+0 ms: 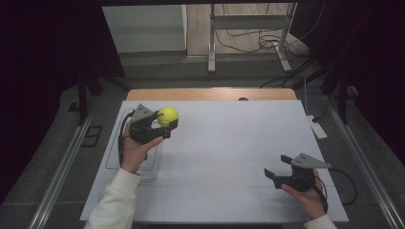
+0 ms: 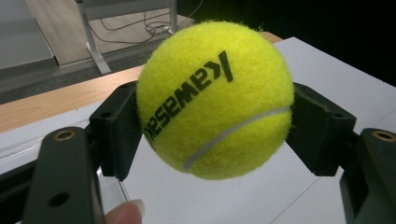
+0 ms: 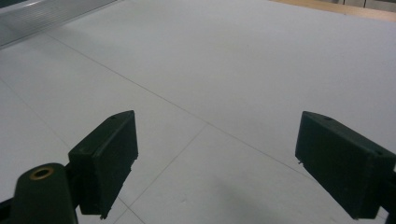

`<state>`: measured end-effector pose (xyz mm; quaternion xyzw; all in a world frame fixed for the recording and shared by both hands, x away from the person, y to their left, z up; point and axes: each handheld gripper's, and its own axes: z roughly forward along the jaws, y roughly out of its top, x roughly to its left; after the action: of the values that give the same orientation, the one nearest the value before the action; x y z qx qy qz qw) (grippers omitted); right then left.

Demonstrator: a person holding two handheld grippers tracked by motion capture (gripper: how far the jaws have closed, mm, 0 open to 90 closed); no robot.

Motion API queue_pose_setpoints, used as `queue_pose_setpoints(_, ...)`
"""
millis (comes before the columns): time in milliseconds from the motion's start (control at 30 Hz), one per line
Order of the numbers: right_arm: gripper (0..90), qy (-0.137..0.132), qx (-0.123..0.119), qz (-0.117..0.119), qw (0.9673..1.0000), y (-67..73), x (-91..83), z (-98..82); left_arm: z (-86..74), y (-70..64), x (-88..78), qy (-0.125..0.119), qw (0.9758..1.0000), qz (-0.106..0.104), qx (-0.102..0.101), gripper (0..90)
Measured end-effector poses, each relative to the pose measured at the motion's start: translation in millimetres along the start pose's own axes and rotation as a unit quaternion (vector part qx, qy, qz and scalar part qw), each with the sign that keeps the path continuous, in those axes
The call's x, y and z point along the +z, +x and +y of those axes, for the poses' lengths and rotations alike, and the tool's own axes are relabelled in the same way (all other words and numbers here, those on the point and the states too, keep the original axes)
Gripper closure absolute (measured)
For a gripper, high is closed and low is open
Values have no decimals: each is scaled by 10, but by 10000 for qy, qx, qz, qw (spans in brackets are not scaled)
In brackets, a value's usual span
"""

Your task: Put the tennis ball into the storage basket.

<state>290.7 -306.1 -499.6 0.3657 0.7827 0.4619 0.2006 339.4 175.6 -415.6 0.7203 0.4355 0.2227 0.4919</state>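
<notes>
A yellow tennis ball [image 1: 167,116] with black lettering is held above the white table sheet [image 1: 224,143] at the left. My left gripper [image 1: 165,121] is shut on it, one black pad pressing each side of the ball [image 2: 215,100]. A fingertip shows at the bottom of the left gripper view. Near the right front of the sheet, my right gripper [image 1: 277,167] is open with nothing between its fingers. In the right gripper view the right gripper [image 3: 217,163] has its two jaws standing wide apart over bare white sheet [image 3: 210,70].
A clear shallow tray [image 1: 114,157] lies on the sheet under my left hand. A white power strip [image 1: 317,128] sits off the sheet's right edge. A metal stand [image 1: 248,33] and cables are on the floor beyond the wooden table edge [image 1: 210,94].
</notes>
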Motion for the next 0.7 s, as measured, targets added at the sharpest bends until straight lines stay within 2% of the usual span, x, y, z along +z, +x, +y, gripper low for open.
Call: queue_pose_setpoints(700, 132, 5, 18, 3, 10000, -2, -1, 0, 1, 139, -77, -96, 9997, 179, -150, 267)
